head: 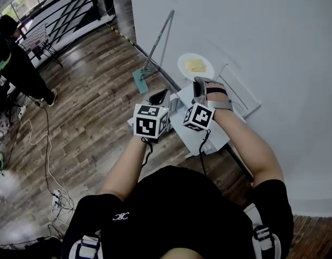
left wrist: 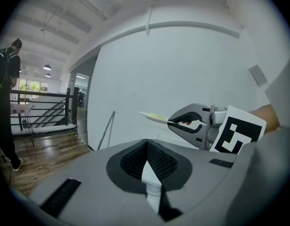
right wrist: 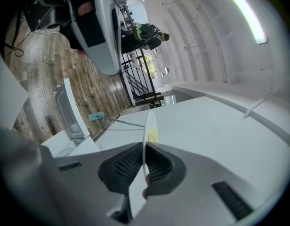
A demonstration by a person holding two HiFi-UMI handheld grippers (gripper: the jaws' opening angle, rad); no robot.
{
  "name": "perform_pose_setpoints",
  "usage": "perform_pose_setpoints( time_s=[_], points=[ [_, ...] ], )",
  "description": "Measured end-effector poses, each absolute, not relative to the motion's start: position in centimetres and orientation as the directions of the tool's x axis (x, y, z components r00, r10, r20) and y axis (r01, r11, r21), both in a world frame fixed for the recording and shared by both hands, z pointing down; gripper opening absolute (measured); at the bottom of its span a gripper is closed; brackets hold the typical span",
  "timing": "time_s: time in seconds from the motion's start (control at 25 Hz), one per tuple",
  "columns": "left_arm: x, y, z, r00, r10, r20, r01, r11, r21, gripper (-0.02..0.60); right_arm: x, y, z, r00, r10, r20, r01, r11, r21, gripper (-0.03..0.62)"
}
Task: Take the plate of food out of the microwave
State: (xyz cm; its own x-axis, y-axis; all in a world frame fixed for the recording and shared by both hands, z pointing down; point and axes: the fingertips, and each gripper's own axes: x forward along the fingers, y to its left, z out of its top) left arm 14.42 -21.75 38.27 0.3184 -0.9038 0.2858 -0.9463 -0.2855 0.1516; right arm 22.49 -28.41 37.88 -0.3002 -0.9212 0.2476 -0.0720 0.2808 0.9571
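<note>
A white plate (head: 195,66) with yellow food hangs level in front of the white wall, beyond the white microwave (head: 205,136). My right gripper (head: 199,85) is shut on its near rim. In the right gripper view the plate (right wrist: 149,124) runs edge-on between the pads (right wrist: 124,166). The left gripper view shows the plate (left wrist: 154,117) sticking out of the right gripper (left wrist: 175,122). My left gripper (head: 159,97) hovers just left of it above the microwave, its jaws (left wrist: 146,145) shut with nothing in them.
A mop (head: 155,50) leans on the wall past the plate. The microwave's open door (head: 239,93) juts out at the right. A person (head: 15,58) stands far left by a railing (head: 63,9), and cables (head: 47,161) lie on the wood floor.
</note>
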Motion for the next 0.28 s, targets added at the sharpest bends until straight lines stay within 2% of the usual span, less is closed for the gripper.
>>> perform_pose_setpoints(
  time_s=[0.28],
  points=[
    [14.49, -22.2, 38.46, 0.309, -0.906, 0.29, -0.95, -0.277, 0.146, -0.003, 22.56, -29.15, 38.73, -0.297, -0.914, 0.276, -0.061, 0.307, 0.95, 0.02]
  ],
)
